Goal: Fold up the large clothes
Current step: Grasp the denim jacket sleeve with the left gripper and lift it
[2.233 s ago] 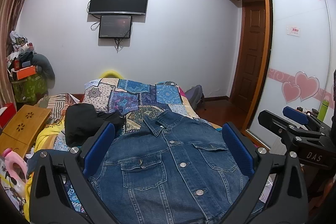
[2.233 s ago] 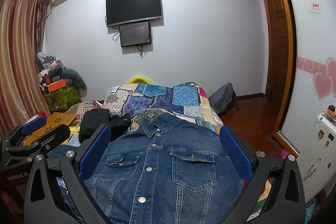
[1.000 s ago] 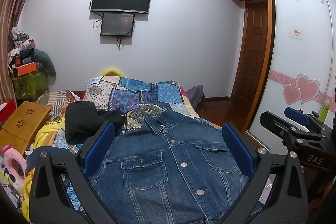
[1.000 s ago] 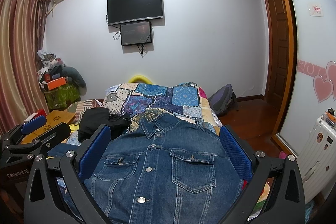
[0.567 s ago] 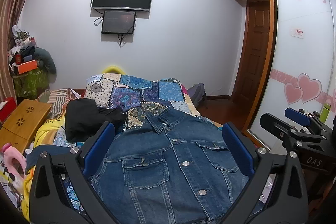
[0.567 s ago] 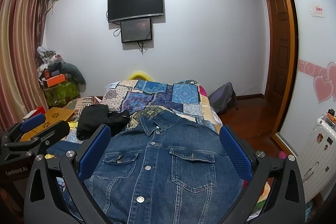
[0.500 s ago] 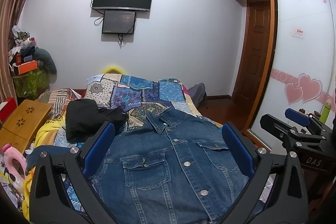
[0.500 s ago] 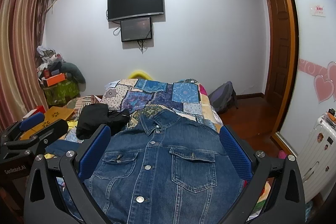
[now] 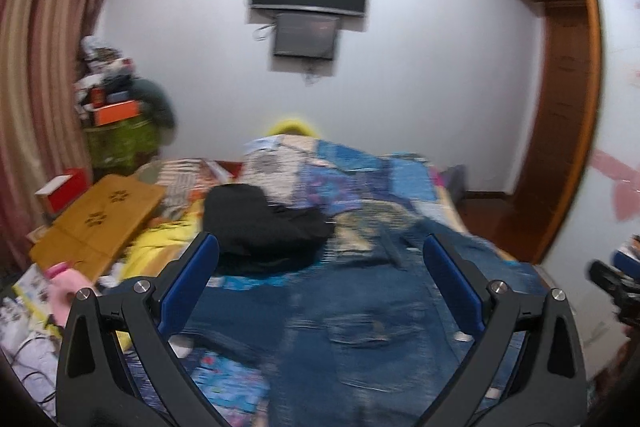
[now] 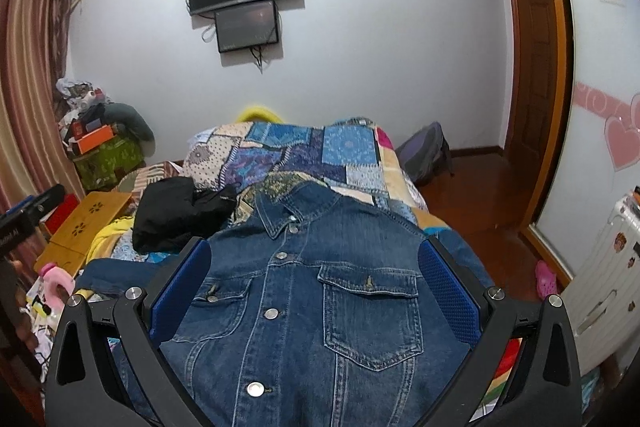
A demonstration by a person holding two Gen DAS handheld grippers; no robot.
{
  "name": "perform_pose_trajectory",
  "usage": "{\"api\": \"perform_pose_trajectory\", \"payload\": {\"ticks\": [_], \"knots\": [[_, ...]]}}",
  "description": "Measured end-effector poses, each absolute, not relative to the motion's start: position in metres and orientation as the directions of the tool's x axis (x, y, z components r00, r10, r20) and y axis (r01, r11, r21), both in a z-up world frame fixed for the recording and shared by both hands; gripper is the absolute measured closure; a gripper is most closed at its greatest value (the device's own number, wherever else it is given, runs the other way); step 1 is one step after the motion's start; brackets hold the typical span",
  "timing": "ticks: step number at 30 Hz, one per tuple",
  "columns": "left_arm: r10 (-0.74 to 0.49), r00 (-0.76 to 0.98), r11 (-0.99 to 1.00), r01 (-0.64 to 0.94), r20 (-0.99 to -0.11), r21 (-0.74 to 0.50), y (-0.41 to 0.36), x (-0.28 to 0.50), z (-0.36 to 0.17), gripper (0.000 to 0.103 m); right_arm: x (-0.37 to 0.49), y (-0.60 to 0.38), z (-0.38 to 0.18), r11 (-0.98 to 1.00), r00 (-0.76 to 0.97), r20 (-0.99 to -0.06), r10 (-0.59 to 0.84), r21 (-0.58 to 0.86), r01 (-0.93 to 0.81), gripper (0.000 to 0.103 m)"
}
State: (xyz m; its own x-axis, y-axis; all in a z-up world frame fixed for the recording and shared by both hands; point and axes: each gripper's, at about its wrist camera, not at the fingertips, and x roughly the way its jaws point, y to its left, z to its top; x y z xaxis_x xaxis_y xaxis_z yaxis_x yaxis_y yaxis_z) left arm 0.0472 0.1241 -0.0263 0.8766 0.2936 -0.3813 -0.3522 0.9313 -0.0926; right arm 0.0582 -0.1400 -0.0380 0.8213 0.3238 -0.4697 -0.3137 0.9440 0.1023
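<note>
Right, denim jacket (image 10: pixel 312 291) lies flat, buttoned, front up on patchwork quilt (image 10: pixel 344 151). Left gripper (image 9: pixel 318 279) & right gripper (image 10: pixel 314 283) both wide open, holding nothing. Grab a sleeve edge first, fold inward w/o bunching.

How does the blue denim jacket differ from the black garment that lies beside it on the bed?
The denim jacket is spread flat, front side up, with collar, buttons and chest pockets showing; the black garment is bunched in a heap and shows no such details. The denim jacket lies near, between the open right gripper's fingers in its view; the black garment lies farther back, toward the left. Both rest on the patchwork bedspread, untouched by either gripper.
</note>
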Motion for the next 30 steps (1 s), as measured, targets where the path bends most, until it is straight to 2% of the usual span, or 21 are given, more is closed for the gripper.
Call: {"api": "perform_pose_trajectory", "payload": {"ticks": [6, 12, 18, 22, 30], "knots": [[0.416, 0.780, 0.865, -0.498, -0.467, -0.060, 0.184, 0.062, -0.052, 0.000, 0.085, -0.137, -0.049, 0.950, 0.791, -0.530, 0.307, 0.119, -0.289, 0.000], [0.413, 0.677, 0.786, -0.603, -0.609, -0.137, 0.257, 0.066, -0.099, 0.000, 0.111, -0.129, -0.059, 0.954, 0.762, -0.577, 0.292, 0.123, -0.273, 0.000], [0.260, 0.579, 0.619, -0.714, -0.773, -0.327, 0.343, 0.062, -0.174, 0.001, 0.136, -0.110, -0.070, 0.953, 0.732, -0.620, 0.284, 0.101, -0.284, 0.000], [0.173, 0.540, 0.505, -0.766, -0.824, -0.397, 0.369, 0.058, -0.218, 0.010, 0.150, -0.098, -0.079, 0.945, 0.693, -0.656, 0.298, 0.103, -0.309, 0.000], [-0.027, 0.584, 0.380, -0.745, -0.812, -0.548, 0.397, 0.072, -0.278, 0.021, 0.170, -0.077, -0.096, 0.937, 0.639, -0.710, 0.294, 0.083, -0.339, 0.000]]}}
